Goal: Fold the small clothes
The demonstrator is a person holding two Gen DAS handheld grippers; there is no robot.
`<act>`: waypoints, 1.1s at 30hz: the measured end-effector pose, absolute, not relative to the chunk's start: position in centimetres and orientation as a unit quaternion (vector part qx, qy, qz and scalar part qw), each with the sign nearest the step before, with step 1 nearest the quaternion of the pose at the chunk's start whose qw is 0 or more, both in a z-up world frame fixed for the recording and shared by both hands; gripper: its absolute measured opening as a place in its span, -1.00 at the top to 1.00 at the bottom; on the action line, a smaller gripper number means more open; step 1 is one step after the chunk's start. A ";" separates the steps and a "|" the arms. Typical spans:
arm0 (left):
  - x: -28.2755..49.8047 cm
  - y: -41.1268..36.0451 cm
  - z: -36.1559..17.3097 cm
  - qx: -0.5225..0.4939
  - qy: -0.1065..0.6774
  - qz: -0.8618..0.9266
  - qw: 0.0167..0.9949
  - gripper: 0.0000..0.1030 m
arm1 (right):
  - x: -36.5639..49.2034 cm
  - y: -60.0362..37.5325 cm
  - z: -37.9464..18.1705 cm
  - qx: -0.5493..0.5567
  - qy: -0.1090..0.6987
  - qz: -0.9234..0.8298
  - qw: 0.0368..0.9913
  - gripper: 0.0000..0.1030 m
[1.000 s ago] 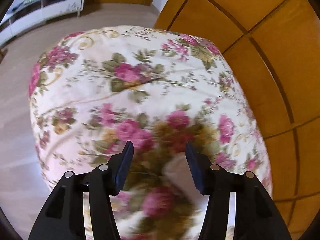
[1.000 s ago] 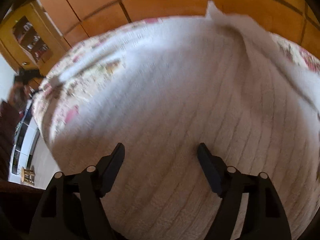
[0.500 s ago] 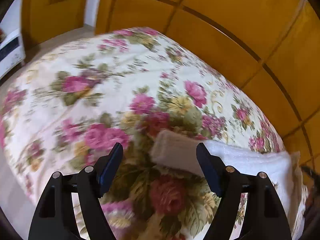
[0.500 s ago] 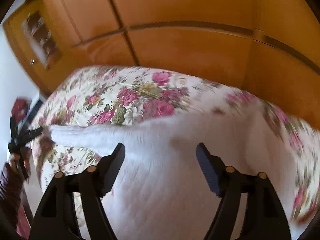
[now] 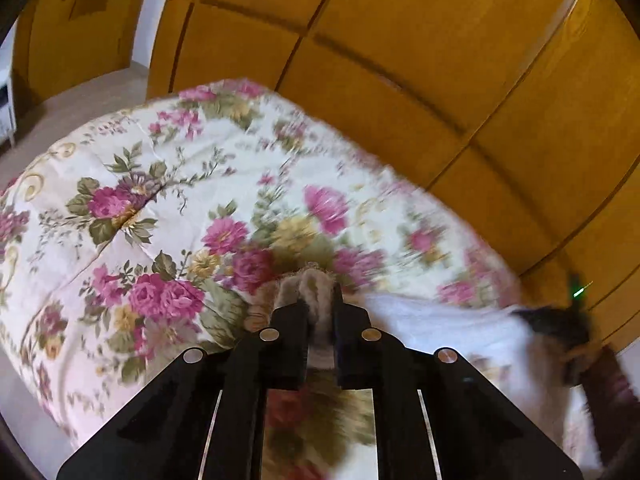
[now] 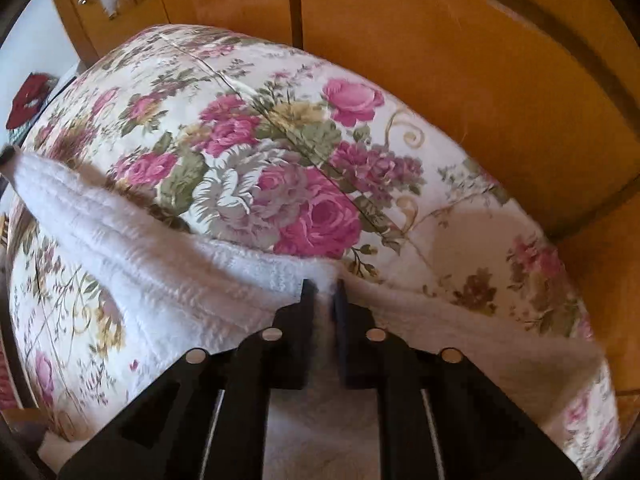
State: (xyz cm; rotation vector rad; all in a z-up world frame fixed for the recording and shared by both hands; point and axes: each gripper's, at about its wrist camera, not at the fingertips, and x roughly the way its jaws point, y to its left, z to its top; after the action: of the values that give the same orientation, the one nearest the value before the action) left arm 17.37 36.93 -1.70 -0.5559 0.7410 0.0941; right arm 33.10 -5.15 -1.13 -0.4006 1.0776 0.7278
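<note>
white fuzzy garment: ribbed, stretched taut lower left to centre, over floral bedspread | left gripper: clenched on its bunched edge | right gripper: clenched on its edge

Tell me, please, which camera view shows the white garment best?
The right wrist view: the white garment stretches across the frame, its ribbed texture sharp. The left wrist view shows only a bunched corner in its jaws and a blurred strip at the right.
</note>
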 end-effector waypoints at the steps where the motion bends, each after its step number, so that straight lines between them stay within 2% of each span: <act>1: 16.7 36.7 -0.6 -0.276 0.348 0.041 0.895 0.84 | 33.0 -5.5 -0.4 -0.181 0.489 0.337 0.784 0.90; 6: 16.5 36.6 3.1 -0.326 0.350 0.047 0.877 0.84 | 34.1 -7.8 2.8 -0.120 0.438 0.300 0.839 0.91; 9: 18.9 37.4 2.3 -0.366 0.389 0.078 0.842 0.83 | 35.3 -7.5 1.6 -0.106 0.429 0.251 0.861 0.91; 11: 21.5 37.4 0.9 -0.338 0.409 0.118 0.840 0.78 | 36.1 -6.7 0.1 -0.105 0.429 0.213 0.871 0.91; 12: 22.4 37.7 -0.1 -0.335 0.411 0.145 0.835 0.73 | 36.5 -6.3 -0.9 -0.101 0.434 0.193 0.874 0.90; 13: 23.3 38.2 -1.3 -0.345 0.414 0.155 0.828 0.42 | 36.7 -6.2 -1.4 -0.098 0.438 0.184 0.875 0.89; 14: 23.7 38.9 -2.7 -0.365 0.417 0.164 0.816 0.21 | 36.7 -5.8 -2.2 -0.100 0.441 0.180 0.873 0.87; 15: 23.8 39.6 -3.8 -0.386 0.418 0.178 0.803 0.00 | 36.7 -5.5 -2.7 -0.105 0.442 0.169 0.875 0.67; 16: 23.7 40.0 -4.9 -0.400 0.414 0.184 0.797 0.00 | 36.4 -5.4 -3.0 -0.112 0.437 0.152 0.880 0.23; 17: 23.4 40.1 -5.5 -0.394 0.413 0.189 0.799 0.00 | 36.0 -5.6 -2.7 -0.109 0.428 0.146 0.885 0.07; 19: 22.2 40.3 -6.7 -0.395 0.415 0.198 0.795 -0.03 | 34.7 -6.4 -1.6 -0.091 0.411 0.154 0.894 -0.17; 22: 20.6 40.5 -8.1 -0.429 0.393 0.154 0.798 -0.17 | 32.7 -7.7 -0.2 -0.063 0.401 0.170 0.898 -0.32; 26: 19.8 39.2 -8.7 -0.446 0.360 0.088 0.815 -0.20 | 28.0 -7.4 0.8 -0.027 0.410 0.240 0.879 -0.33; 29: 20.4 37.4 -8.9 -0.419 0.363 0.080 0.828 -0.24 | 24.6 -5.1 0.9 -0.053 0.416 0.299 0.857 -0.25; 31: 21.2 37.3 -9.2 -0.422 0.357 0.093 0.828 -0.24 | 23.4 -2.8 0.2 -0.092 0.425 0.328 0.839 0.17; 33: 21.9 37.3 -9.2 -0.432 0.346 0.105 0.826 -0.16 | 22.1 -0.5 -1.0 -0.141 0.429 0.349 0.821 0.25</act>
State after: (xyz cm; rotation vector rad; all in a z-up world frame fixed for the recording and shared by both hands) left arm 21.91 37.30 -9.23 -0.9184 0.7348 0.2225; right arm 22.14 -0.46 -0.98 -0.3008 0.9122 0.7422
